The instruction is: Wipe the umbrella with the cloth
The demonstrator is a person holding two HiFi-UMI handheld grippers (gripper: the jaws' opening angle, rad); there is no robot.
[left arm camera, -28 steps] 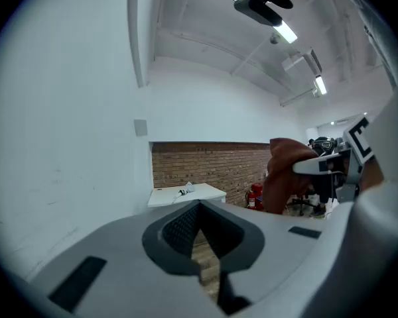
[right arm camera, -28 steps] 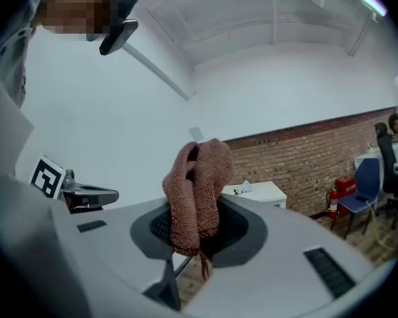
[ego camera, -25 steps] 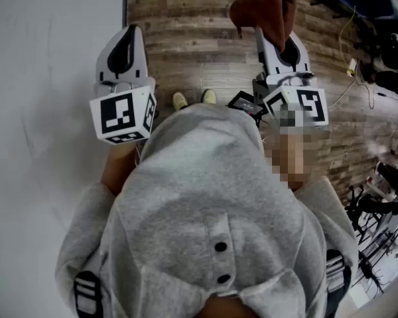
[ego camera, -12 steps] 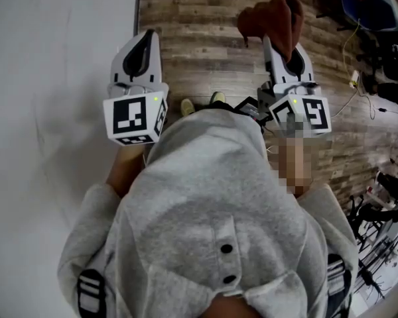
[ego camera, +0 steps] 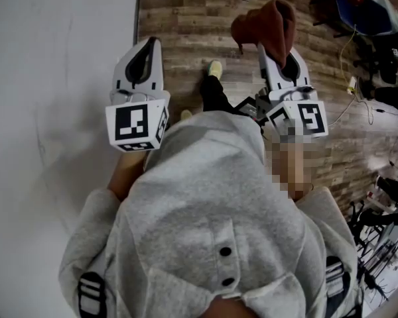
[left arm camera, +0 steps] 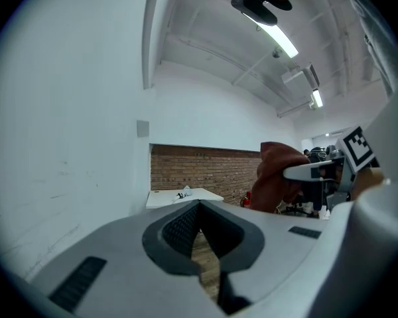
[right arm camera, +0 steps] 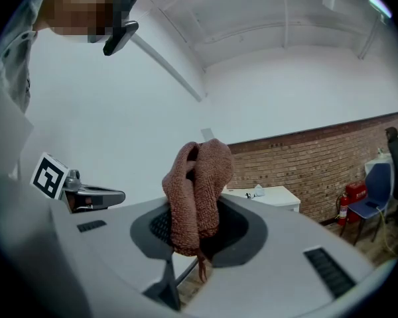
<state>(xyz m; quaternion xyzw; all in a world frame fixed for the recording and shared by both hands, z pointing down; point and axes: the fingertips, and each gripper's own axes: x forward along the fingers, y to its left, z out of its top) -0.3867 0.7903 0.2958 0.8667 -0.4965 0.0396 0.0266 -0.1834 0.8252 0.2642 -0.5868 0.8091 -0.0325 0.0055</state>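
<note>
My right gripper (ego camera: 278, 48) is shut on a brown terry cloth (ego camera: 268, 22), which bunches up over its jaw tips. In the right gripper view the cloth (right arm camera: 198, 187) stands folded between the closed jaws of the right gripper (right arm camera: 198, 224). My left gripper (ego camera: 146, 48) is shut with nothing in it, held level beside the right one; its closed jaws (left arm camera: 199, 207) point at a brick wall. The cloth (left arm camera: 273, 177) also shows in the left gripper view. No umbrella is in any view.
A white wall (ego camera: 53, 111) runs along the left, with wood floor (ego camera: 186, 18) ahead. The person's shoe (ego camera: 214, 68) is stepping forward. A white table (right arm camera: 265, 196) stands by the brick wall (right arm camera: 305, 158). Chairs and cables (ego camera: 365, 18) crowd the right side.
The person has walked forward: one foot has swung ahead and the floor has slid by. Both grippers stay level and side by side, the cloth still clamped in the right one.
</note>
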